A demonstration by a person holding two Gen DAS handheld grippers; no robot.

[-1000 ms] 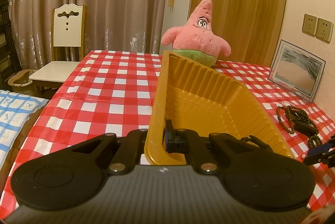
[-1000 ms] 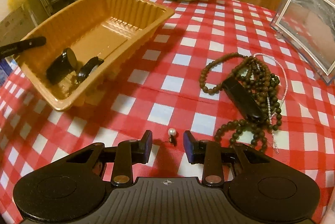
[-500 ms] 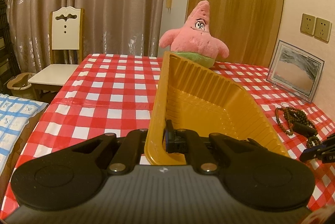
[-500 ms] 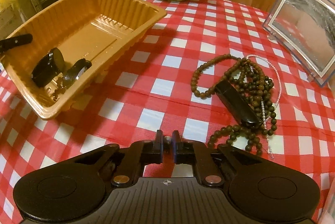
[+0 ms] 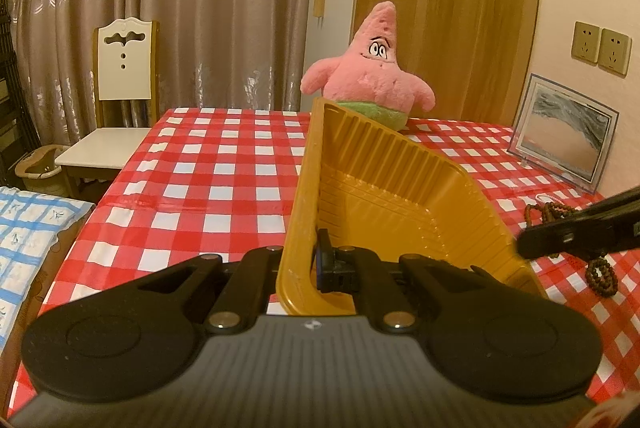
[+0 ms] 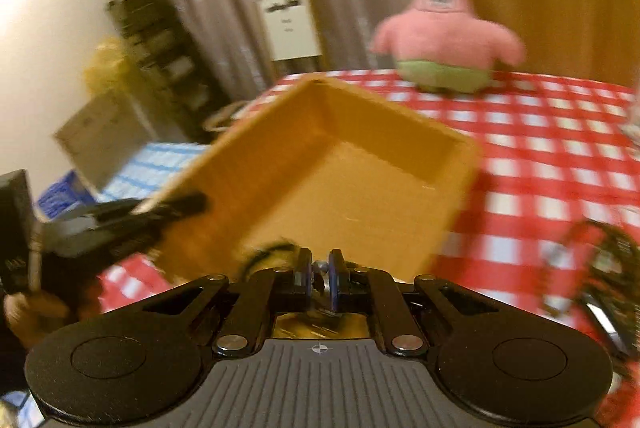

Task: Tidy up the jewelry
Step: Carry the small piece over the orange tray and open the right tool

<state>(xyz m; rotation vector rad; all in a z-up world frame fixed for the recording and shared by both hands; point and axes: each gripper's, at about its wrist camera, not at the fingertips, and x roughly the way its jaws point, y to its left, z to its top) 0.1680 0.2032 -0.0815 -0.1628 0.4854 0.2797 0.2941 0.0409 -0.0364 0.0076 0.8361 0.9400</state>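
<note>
My left gripper [image 5: 308, 264] is shut on the left rim of the orange plastic tray [image 5: 380, 184] and holds it tilted on the checked tablecloth. My right gripper [image 6: 319, 268] is shut on a small pearl earring [image 6: 320, 265] and hovers over the near end of the tray [image 6: 320, 164]; the view is motion-blurred. The right gripper's finger shows in the left wrist view [image 5: 580, 228] at the tray's right edge. Dark wooden bead strings [image 5: 560, 212] lie on the cloth right of the tray, blurred in the right wrist view [image 6: 608, 260].
A pink star plush [image 5: 372, 68] stands at the table's far side behind the tray. A framed picture [image 5: 564, 140] leans against the right wall. A white chair [image 5: 120, 96] stands past the table's far left corner. The left hand gripper body [image 6: 100, 232] reaches the tray from the left.
My right gripper closed on the pearl earring, lifted it off the cloth and swung left over the tray. The left gripper kept its hold on the tray rim.
</note>
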